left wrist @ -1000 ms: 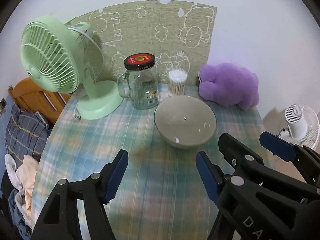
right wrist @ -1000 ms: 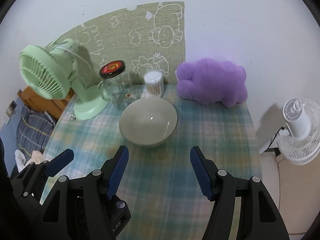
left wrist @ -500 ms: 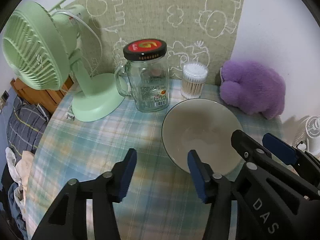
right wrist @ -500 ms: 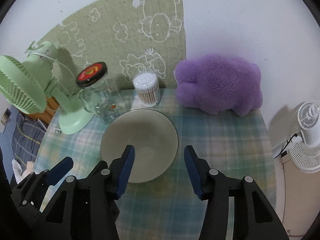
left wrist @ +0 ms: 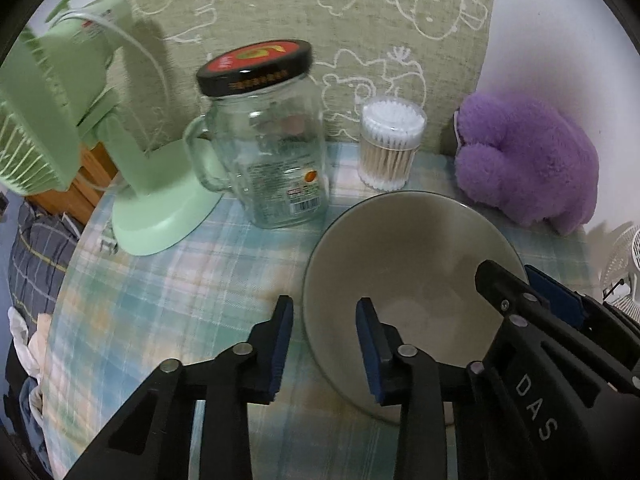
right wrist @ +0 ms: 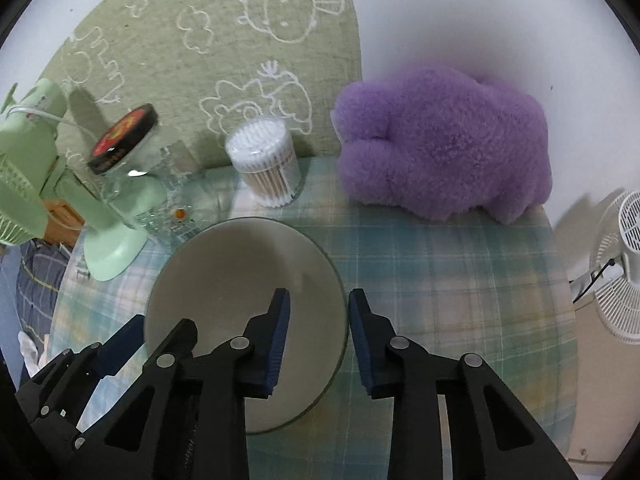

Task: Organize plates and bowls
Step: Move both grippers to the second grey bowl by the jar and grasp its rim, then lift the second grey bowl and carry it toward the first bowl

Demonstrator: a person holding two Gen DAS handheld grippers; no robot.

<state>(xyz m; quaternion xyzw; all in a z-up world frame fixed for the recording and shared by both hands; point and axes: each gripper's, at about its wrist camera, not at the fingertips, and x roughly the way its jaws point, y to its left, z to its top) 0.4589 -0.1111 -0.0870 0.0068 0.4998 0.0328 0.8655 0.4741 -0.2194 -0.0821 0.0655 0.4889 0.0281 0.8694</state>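
The left gripper has its jaws closing around the near-left rim of the grey bowl, with a gap on each side. The right gripper is closing over the right rim the same way. The bowl sits on the checked table, near a glass jar, cotton swabs, a green fan and a purple plush toy.
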